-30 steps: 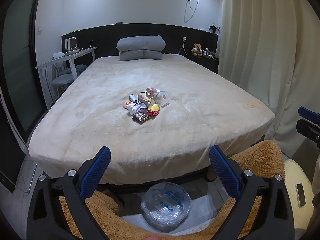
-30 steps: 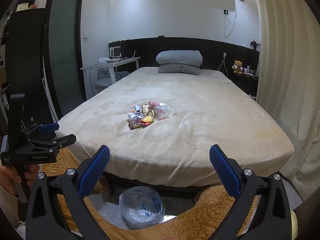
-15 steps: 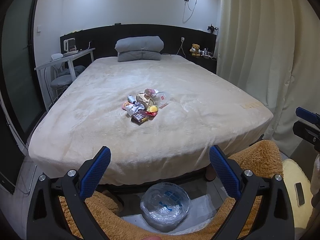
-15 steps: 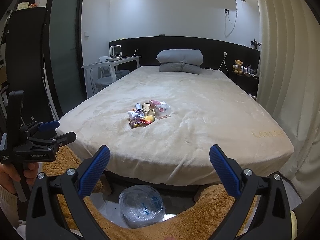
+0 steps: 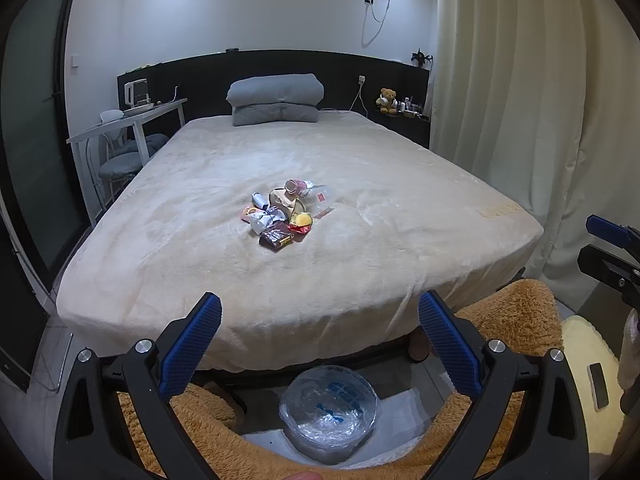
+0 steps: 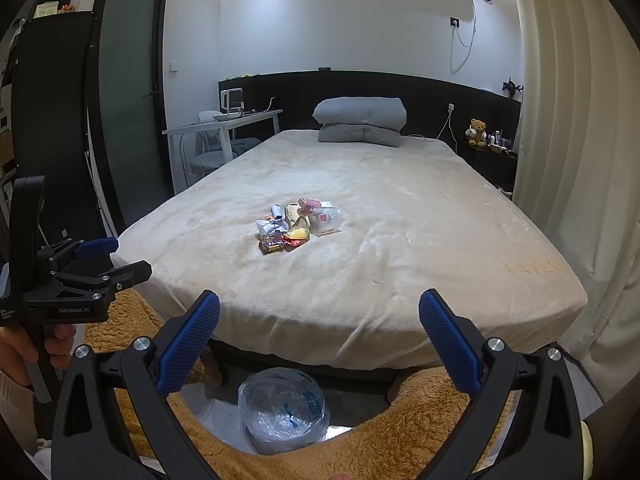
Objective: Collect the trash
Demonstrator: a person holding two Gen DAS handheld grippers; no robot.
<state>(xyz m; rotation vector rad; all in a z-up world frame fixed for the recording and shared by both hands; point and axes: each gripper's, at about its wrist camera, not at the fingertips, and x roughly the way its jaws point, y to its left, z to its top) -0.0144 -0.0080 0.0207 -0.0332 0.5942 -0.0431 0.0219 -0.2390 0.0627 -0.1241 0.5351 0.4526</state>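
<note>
Zero pieces collected so far, I'd say: the trash pile (image 5: pixel 286 214) sits mid-frame on the bed (image 5: pixel 400 208), untouched. Left gripper (image 5: pixel 319 344) and right gripper (image 6: pixel 319 342) both gape wide, empty, with the bag-lined bin (image 5: pixel 329 416) at bottom center.

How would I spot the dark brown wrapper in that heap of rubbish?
Start at the big cream bed; a trash pile sits mid-mattress. The dark brown wrapper lies at the pile's edge nearest the foot, beside a yellow and red packet. It is the darkest piece.
</note>
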